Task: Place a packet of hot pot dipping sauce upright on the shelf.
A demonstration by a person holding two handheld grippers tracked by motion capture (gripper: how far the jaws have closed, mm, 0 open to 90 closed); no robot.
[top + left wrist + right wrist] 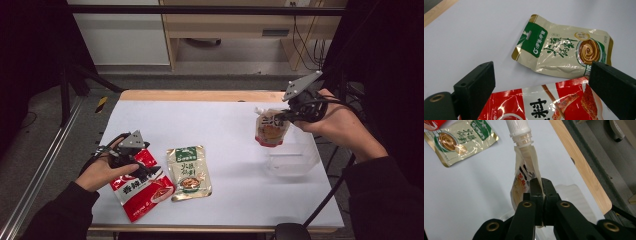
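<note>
My right gripper (284, 116) is shut on the edge of a cream spouted pouch (270, 127) with a white cap and holds it off the table at the right. In the right gripper view the black jaws (542, 185) pinch the pouch (524, 173) flat between them. My left gripper (145, 170) hangs open over a red sauce packet (142, 187) at the front left. In the left gripper view its fingers (477, 83) straddle the red packet (541, 102) without pressing it. A beige and green sauce packet (188, 172) lies flat beside the red one.
A clear plastic container (292, 156) stands on the white table (210, 125) just below the lifted pouch. The table's wooden far edge (200, 95) and its right edge are close to my right hand. A metal rail runs along the left.
</note>
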